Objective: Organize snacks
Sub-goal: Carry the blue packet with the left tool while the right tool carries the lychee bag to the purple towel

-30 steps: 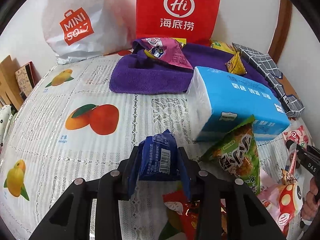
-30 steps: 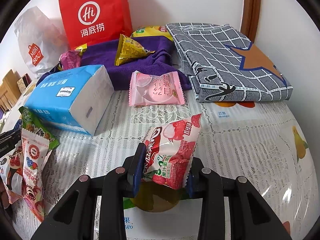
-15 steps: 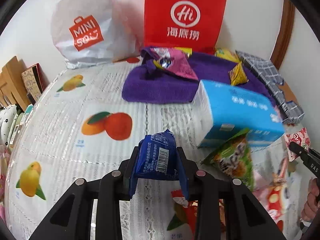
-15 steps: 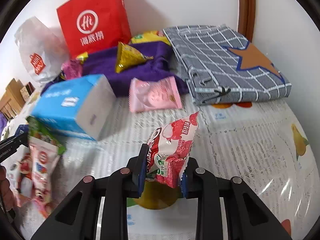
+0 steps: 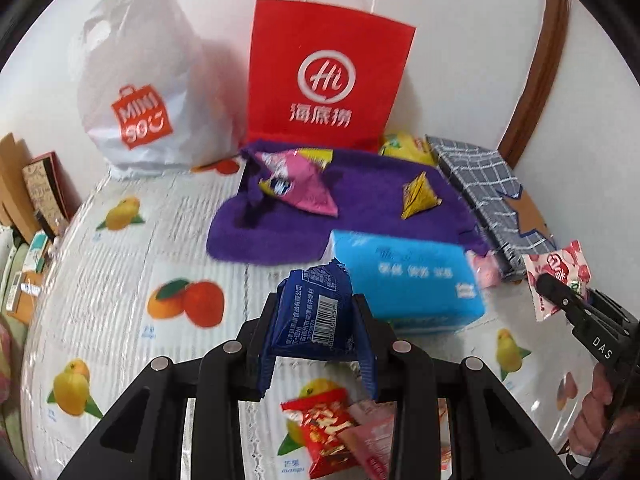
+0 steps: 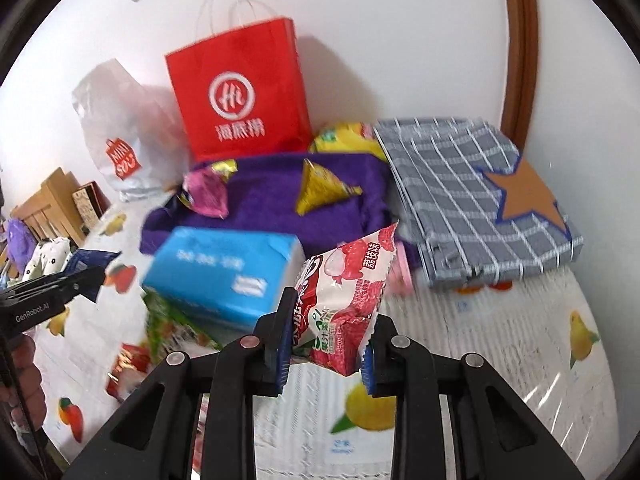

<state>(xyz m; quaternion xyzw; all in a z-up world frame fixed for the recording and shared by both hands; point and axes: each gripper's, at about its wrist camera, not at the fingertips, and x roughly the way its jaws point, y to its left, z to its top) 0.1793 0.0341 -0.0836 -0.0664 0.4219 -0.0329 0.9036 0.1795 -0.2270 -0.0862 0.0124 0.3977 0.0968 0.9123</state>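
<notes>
- Left wrist view: my left tongs [image 5: 316,320] are clamped on a blue snack packet [image 5: 316,312], barcode facing me. Since a second ago the tablecloth [image 5: 120,272] has dropped away beneath them and the green packet that lay just to their right is out of sight, so I judge the packet lifted clear and ready to carry off.
- Ahead of these tongs I count one blue tissue pack [image 5: 412,280], one purple towel [image 5: 360,208] bearing one pink packet [image 5: 308,188] and one yellow triangular packet [image 5: 420,196], then one red paper bag [image 5: 328,76] and one white plastic bag [image 5: 140,92] at the wall. Below the tongs lies one red packet [image 5: 328,428].
- Right wrist view: my right tongs [image 6: 326,344] pinch a pink lychee packet [image 6: 348,292], which has also come up off the cloth. Ahead and right lies one grey checked bag [image 6: 472,200]; my left tongs show at the far left.
- Two snacks held in all, one per tong.
</notes>
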